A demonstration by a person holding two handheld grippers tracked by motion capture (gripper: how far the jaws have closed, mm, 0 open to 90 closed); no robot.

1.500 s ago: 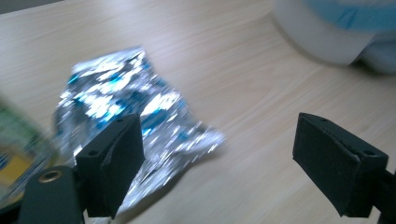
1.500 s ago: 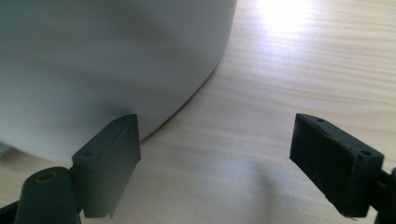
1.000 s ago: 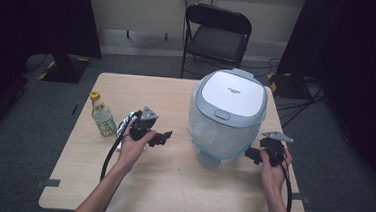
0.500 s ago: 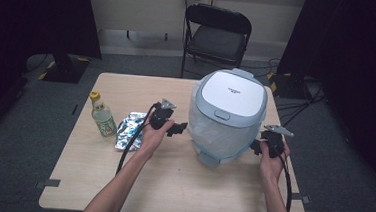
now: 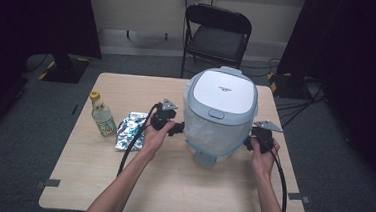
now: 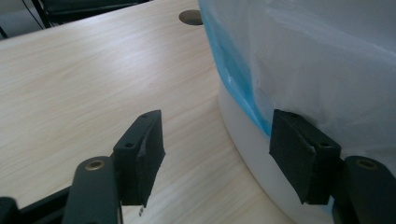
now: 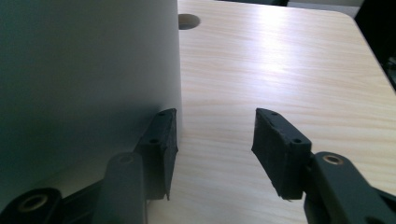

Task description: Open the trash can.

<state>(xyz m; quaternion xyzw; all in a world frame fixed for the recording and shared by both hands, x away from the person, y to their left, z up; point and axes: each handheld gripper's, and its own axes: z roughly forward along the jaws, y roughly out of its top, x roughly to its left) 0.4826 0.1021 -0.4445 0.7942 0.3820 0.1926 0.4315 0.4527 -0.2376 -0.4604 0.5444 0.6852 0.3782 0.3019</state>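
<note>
A white and grey rice cooker [image 5: 220, 113] stands on the wooden table [image 5: 170, 185], its body wrapped in a thin plastic bag. My left gripper [image 5: 178, 129] sits at its left side. In the left gripper view my gripper [image 6: 217, 154] is open; its jaws have just been closing, one pad lies against the bagged wall [image 6: 317, 56], and bare table shows between them. My right gripper [image 5: 247, 140] is at the cooker's right side. In the right gripper view my gripper [image 7: 212, 149] is open, jaws just closing, one pad beside the cooker wall [image 7: 84, 70], nothing between.
A small bottle with a yellow cap [image 5: 102, 117] and a crinkled foil packet [image 5: 131, 130] lie left of my left hand. A black folding chair [image 5: 216, 33] stands behind the table. A round cable hole [image 7: 188, 21] sits in the tabletop behind the cooker.
My left hand has moved right from over the foil packet to the cooker's left side, uncovering the packet. My right hand has edged in toward the cooker's right side.
</note>
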